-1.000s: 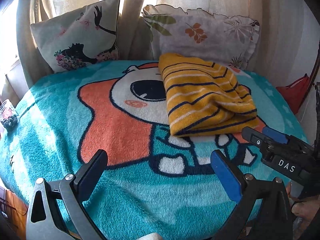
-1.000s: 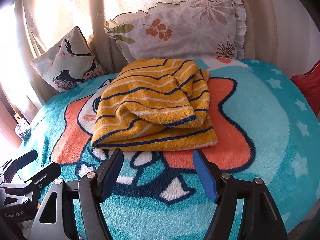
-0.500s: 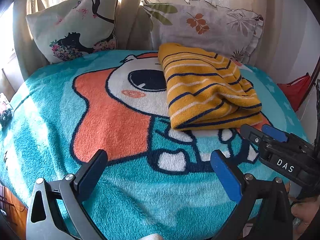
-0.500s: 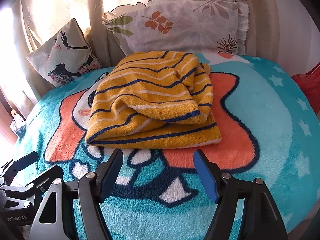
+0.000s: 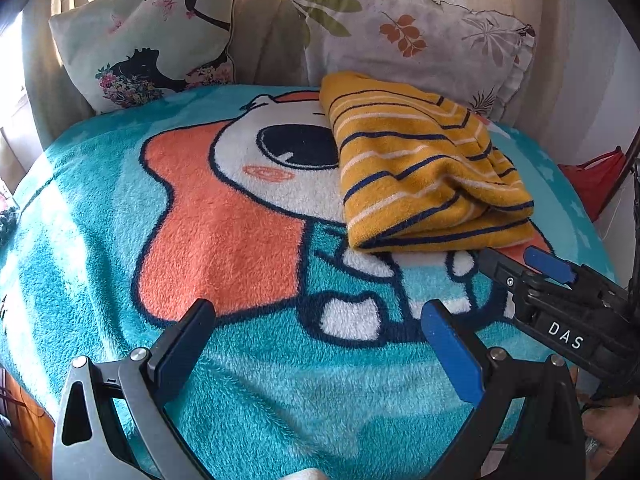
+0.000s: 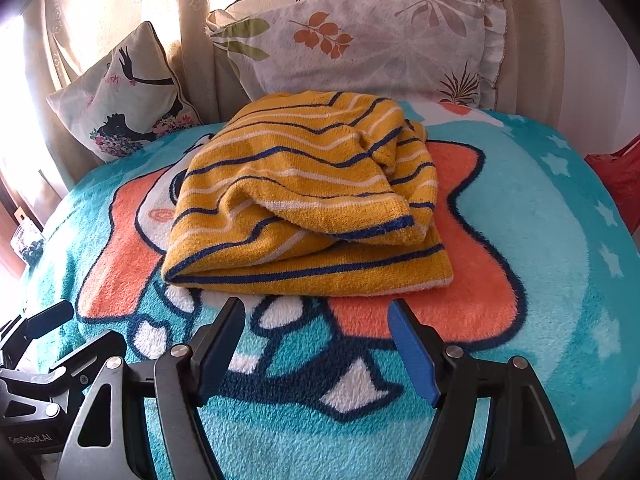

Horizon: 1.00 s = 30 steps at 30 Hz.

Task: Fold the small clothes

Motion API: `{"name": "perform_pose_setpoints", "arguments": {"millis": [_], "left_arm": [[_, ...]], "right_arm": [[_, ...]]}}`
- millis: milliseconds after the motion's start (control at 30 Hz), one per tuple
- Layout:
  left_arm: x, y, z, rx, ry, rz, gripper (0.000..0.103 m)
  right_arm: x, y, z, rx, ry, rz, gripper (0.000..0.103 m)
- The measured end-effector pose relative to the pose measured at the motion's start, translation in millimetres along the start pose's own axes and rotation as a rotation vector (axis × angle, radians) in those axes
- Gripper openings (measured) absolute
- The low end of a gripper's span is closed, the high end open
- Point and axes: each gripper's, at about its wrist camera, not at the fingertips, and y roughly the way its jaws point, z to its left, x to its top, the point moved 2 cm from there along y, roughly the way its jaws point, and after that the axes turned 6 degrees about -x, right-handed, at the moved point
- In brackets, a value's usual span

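Yellow striped garment (image 6: 304, 204) lies folded in a thick bundle on the bed, on top of a teal blanket (image 6: 552, 240) w/ an orange, white and navy cartoon print. Layers stacked, top flap rolled over toward the front, navy-edged hem facing the cameras. In left wrist view the garment (image 5: 424, 168) sits right of centre, covering part of the cartoon's white face beside the big dark eye.

Left gripper (image 5: 316, 340): fingers spread wide, nothing between them, over blanket (image 5: 100, 240) near the front edge of the bed, well short of the garment. Blue pad shows on the right finger (image 5: 452, 356).

Right gripper (image 6: 316, 332): also spread wide, empty, fingertips just in front of the garment's near hem, not touching it as far as visible. From left wrist view the right gripper (image 5: 524, 266) comes in from the right side, tips just beside the garment's lower right corner; "DAS" label on its body. From right wrist view the left gripper (image 6: 76, 328) is at lower left, apart from the garment.

Behind: 2 pillows leaning on a beige curtain (image 6: 192, 12) — one w/ a dark silhouette figure and flowers (image 5: 156, 36), one w/ leaf print and ruffled edge (image 6: 360, 36). Red bag (image 5: 592, 180) off the bed's right side.
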Motion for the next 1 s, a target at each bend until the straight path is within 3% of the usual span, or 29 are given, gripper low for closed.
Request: {"name": "perform_pose_setpoints", "arguments": {"millis": [833,1000], "left_arm": [[-4,4,6,-0.005,-0.022,0.015,0.102],[0,1,18,0.008,-0.055,0.004,0.102]], "right_arm": [[-2,2,3,-0.028,-0.014,0.001,0.079],[25,-11,-6,-0.026,-0.007,-0.055,0.079]]}}
